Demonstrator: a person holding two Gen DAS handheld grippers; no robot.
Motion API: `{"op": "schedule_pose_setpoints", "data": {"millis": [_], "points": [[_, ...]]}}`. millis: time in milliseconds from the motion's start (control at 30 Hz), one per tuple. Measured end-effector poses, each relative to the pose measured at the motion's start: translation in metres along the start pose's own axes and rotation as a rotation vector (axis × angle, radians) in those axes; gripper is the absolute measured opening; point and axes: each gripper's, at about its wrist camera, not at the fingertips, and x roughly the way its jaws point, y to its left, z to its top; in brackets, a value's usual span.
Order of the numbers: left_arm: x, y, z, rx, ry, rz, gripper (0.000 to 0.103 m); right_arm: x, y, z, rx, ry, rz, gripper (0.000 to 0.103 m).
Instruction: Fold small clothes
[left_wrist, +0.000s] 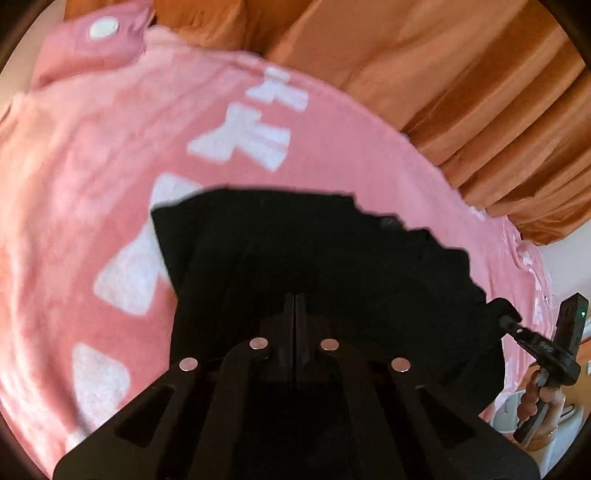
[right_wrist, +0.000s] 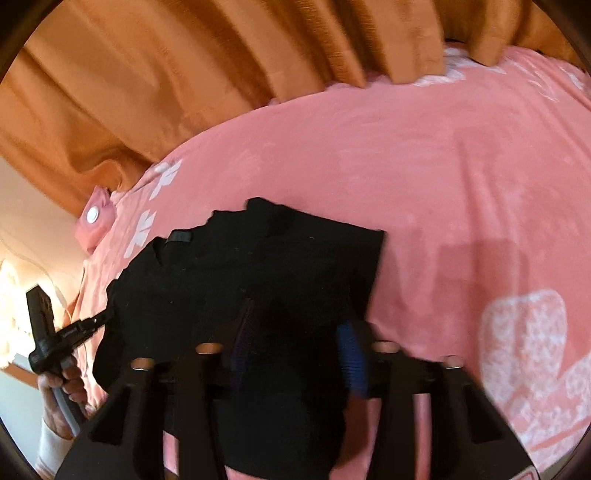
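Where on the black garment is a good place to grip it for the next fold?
Grip the black garment at its edges, as both grippers do here. The left gripper pinches the near hem from the person's side; the right gripper clamps the opposite corner. The cloth hangs limp over the pink blanket, so spread corners likely keep it taut.

a home bedroom: a bed (left_wrist: 92, 155) under a pink fleece blanket, a matching pillow (left_wrist: 92, 44), orange curtains (right_wrist: 147, 74) along its far edge.

Black garment (left_wrist: 314, 258) on pink blanket (left_wrist: 92, 166) with white bows; orange curtain (left_wrist: 461, 74).
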Motion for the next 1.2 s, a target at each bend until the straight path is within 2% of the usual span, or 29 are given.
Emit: {"op": "schedule_pose_setpoints", "data": {"millis": [133,200,267,400,467,500,533,567,700,767,800,833,1000,1200], "points": [[-0.055,-0.013,0.015,0.024,-0.246,-0.018,0.0,-0.038,0.022,0.009,-0.042,-0.177,0.091,0.005],[-0.065,-0.009,0.026,0.004,-0.303,0.009,0.0,-0.054,0.027,0.02,-0.043,-0.265,0.129,0.005],[-0.058,0.002,0.039,-0.038,-0.283,0.044,0.0,-0.05,0.025,0.034,-0.02,-0.275,0.139,0.005],[-0.039,0.019,0.028,-0.098,-0.125,-0.026,0.003,-0.021,0.019,0.037,0.017,-0.204,0.093,0.005],[-0.032,0.023,0.017,-0.1,-0.056,-0.032,0.018,-0.014,0.021,0.033,0.012,-0.168,0.09,0.005],[-0.028,0.023,0.012,-0.097,-0.029,-0.012,0.032,-0.013,0.022,0.032,0.002,-0.163,0.083,0.005],[-0.024,0.024,0.008,-0.093,-0.013,0.018,0.039,-0.013,0.022,0.03,-0.005,-0.159,0.079,0.005],[-0.02,0.025,0.006,-0.09,-0.002,0.043,0.04,-0.012,0.022,0.03,-0.007,-0.153,0.077,0.005],[0.0,0.025,0.003,-0.081,0.061,0.063,0.038,-0.012,0.024,0.027,0.01,-0.144,0.094,0.006],[0.006,0.02,0.002,-0.063,0.086,0.058,0.023,-0.012,0.025,0.029,0.015,-0.148,0.098,0.006],[0.009,0.017,0.001,-0.057,0.096,0.056,0.006,-0.012,0.026,0.029,0.018,-0.151,0.101,0.006],[0.01,0.015,-0.001,-0.054,0.095,0.053,0.003,-0.012,0.027,0.029,0.019,-0.153,0.099,0.006],[-0.017,0.014,0.005,-0.065,-0.039,0.034,0.002,-0.016,0.023,0.029,0.033,-0.161,0.103,0.006],[-0.04,0.03,0.021,-0.148,-0.157,0.0,0.001,-0.021,0.016,0.029,0.06,-0.185,0.129,0.006]]}}
